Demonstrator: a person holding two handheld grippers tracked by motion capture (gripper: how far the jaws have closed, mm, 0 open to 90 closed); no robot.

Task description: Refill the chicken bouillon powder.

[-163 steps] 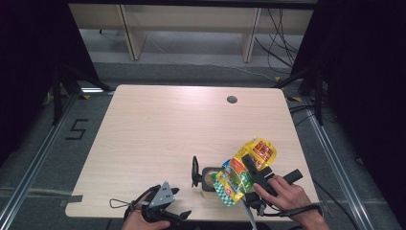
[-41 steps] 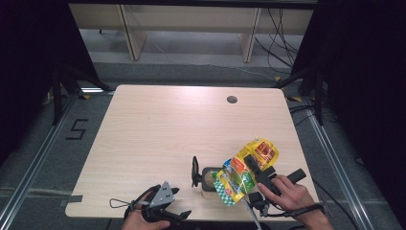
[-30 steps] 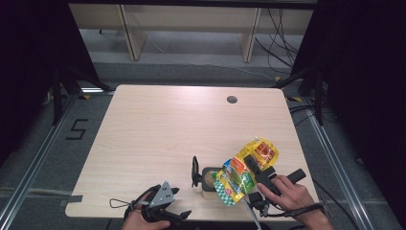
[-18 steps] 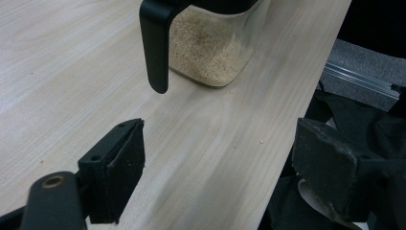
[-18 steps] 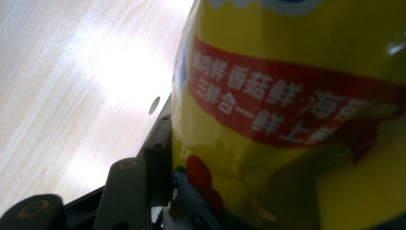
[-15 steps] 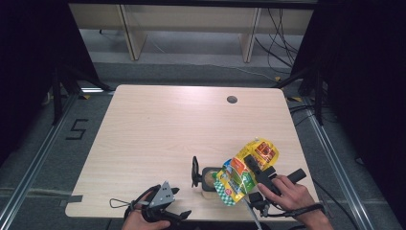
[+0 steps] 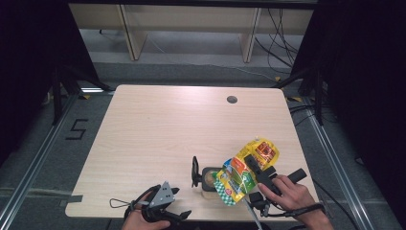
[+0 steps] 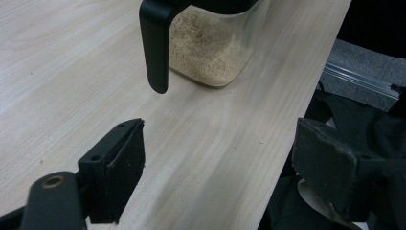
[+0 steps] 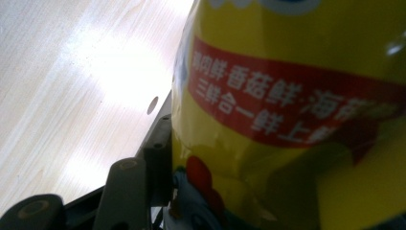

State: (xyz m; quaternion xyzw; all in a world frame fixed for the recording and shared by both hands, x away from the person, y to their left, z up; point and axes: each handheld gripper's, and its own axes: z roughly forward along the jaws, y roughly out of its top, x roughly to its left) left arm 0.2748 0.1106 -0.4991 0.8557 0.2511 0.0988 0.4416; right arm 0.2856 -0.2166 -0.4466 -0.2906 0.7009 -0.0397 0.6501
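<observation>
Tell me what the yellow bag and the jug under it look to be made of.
Yellow bag: thin glossy plastic or foil film, judging by its crinkles, sheen and printing. Jug: clear hard plastic or glass, since the pale grains show through its wall; its black handle looks like smooth matte plastic.

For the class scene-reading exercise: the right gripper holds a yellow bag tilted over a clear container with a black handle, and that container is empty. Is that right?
Not quite. The container is not empty: the left gripper view shows pale granules filling its lower part. The rest stands: the right gripper holds the yellow bag tilted over it.
</observation>
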